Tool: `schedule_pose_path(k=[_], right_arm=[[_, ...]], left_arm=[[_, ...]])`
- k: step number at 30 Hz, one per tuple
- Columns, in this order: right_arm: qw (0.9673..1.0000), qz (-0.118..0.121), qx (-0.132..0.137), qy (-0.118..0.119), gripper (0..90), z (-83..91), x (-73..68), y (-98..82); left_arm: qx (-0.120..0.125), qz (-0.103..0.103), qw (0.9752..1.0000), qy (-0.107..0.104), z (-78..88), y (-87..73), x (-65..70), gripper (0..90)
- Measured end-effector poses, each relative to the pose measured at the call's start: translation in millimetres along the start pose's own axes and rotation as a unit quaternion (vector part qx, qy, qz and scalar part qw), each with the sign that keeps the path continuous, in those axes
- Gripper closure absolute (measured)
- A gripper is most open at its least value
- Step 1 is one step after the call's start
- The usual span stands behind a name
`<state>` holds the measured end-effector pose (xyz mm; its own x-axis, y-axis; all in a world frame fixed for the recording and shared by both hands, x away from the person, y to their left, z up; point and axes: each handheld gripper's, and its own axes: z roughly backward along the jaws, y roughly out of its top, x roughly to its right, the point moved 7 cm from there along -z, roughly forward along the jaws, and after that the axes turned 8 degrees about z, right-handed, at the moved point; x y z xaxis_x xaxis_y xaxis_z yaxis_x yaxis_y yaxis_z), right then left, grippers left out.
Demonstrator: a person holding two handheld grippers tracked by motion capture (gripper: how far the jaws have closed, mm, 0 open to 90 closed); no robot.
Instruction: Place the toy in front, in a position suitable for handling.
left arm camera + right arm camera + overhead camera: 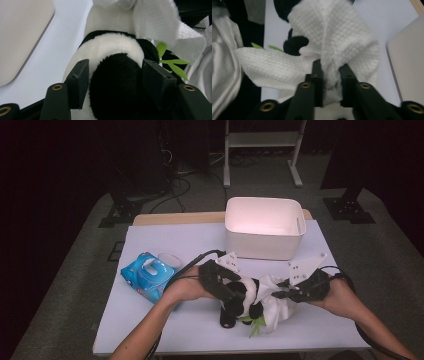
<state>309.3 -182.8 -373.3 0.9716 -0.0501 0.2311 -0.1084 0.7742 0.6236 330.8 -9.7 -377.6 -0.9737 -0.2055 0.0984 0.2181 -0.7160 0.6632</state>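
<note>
Right gripper view: right gripper (329, 72) jaws nearly closed, pinching bunched white textured wipe (342, 37). L gripper (115, 75) jaws partway open, clamped on black-and-white plush panda (112, 50), mid-front of pale lavender tabletop (165, 240). White plastic bin (264, 227) behind. Grey carpet, dark room.

A white plastic bin (264, 227) stands on the far part of the pale desk (175, 240), open side up. Toward the desk's left edge lies a blue wet-wipe pack (146, 276) with a white lid. A white metal frame (262, 145) stands on the grey floor beyond.
</note>
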Motion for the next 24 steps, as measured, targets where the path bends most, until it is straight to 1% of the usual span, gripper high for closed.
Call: schedule_pose_path(k=[2,4,5,7,9,11,13,14,16,18,20,23,24], right_arm=[[1.0000,0.001,-0.005,0.004,81.7,-1.7,2.8,3.0],[1.0000,-0.001,-0.004,0.002,82.2,-4.8,5.7,7.6],[1.0000,0.001,-0.003,-0.006,82.3,-6.7,9.0,12.0],[0.9998,0.005,0.003,-0.020,82.4,-10.4,14.5,19.4],[0.9997,0.007,0.010,-0.023,82.6,-16.6,19.7,27.6],[0.9994,0.016,0.007,-0.031,82.6,-22.5,21.8,30.8],[0.9992,0.026,-0.004,-0.030,82.8,-27.1,21.7,30.0],[0.9992,0.029,-0.009,-0.028,82.7,-28.2,20.7,28.3],[0.9995,0.026,-0.015,-0.011,81.9,-29.1,17.1,22.0],[0.9996,0.024,-0.009,-0.010,78.9,-26.2,15.1,19.1],[0.9997,0.021,-0.002,-0.009,72.0,-20.8,14.1,18.8],[0.9994,0.031,0.012,-0.005,65.5,-10.7,11.6,20.9],[0.9994,0.030,0.014,-0.004,64.5,-9.6,10.8,21.4]], left_arm=[[0.000,-0.001,1.0000,0.002,0.0,-0.5,1.8,39.5],[0.002,-0.005,1.0000,0.000,-0.2,-0.8,3.0,39.5],[0.003,-0.006,1.0000,-0.004,-0.6,-0.7,4.5,39.6],[0.004,-0.010,0.9999,-0.006,-0.9,-0.9,7.5,39.7],[0.004,-0.012,0.9999,-0.003,-0.4,-1.3,8.8,39.6],[0.003,-0.012,0.9999,-0.002,0.5,-2.8,9.6,39.6],[0.005,-0.011,0.9999,-0.003,1.2,-3.7,9.1,39.7],[0.009,-0.007,0.9999,-0.004,1.0,-3.8,8.8,39.7],[0.011,-0.005,0.9999,-0.006,0.7,-3.6,8.3,39.9],[0.010,-0.008,0.9999,-0.005,0.3,-2.9,8.1,40.2],[0.008,-0.006,0.9999,-0.004,0.4,-2.9,8.3,40.2],[0.008,-0.006,0.9999,-0.002,0.6,-2.8,7.7,40.1],[0.008,-0.005,1.0000,-0.001,0.5,-2.6,7.5,40.1]])
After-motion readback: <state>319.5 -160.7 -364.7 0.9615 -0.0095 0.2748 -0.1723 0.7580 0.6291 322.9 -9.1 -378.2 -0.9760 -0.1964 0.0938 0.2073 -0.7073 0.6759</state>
